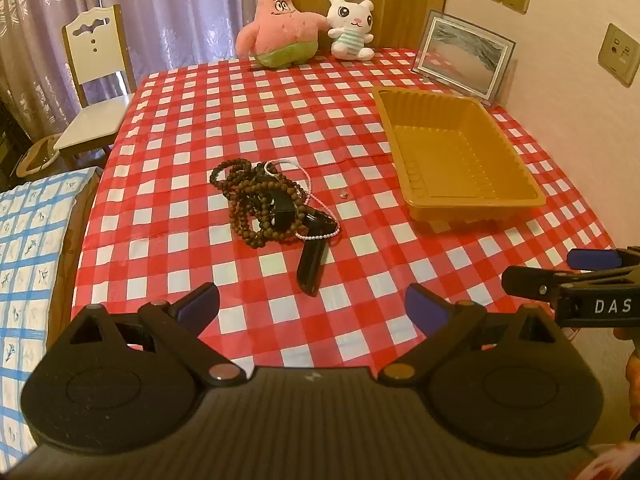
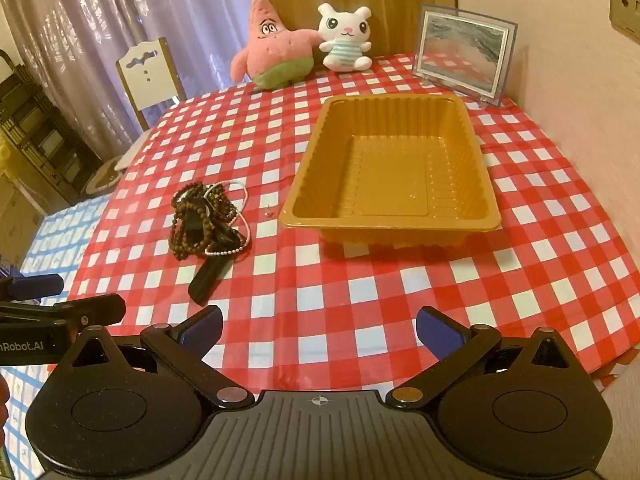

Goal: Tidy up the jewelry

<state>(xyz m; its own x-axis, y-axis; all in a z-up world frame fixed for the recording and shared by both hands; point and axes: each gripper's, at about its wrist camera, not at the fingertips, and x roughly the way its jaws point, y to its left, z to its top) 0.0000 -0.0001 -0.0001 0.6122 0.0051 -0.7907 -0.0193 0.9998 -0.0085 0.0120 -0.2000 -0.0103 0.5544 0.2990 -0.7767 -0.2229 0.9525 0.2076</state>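
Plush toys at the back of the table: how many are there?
2. A pink starfish plush sits at the far edge of the checked tablecloth, and a white bunny plush sits just right of it, their arms touching. None seems hidden behind them.

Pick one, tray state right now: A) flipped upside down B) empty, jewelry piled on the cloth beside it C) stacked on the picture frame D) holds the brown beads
B: the orange tray sits upright on the checked tablecloth with a bare bottom, while the jewelry pile of brown beads, a pink-white strand and black pieces lies on the cloth apart from it.
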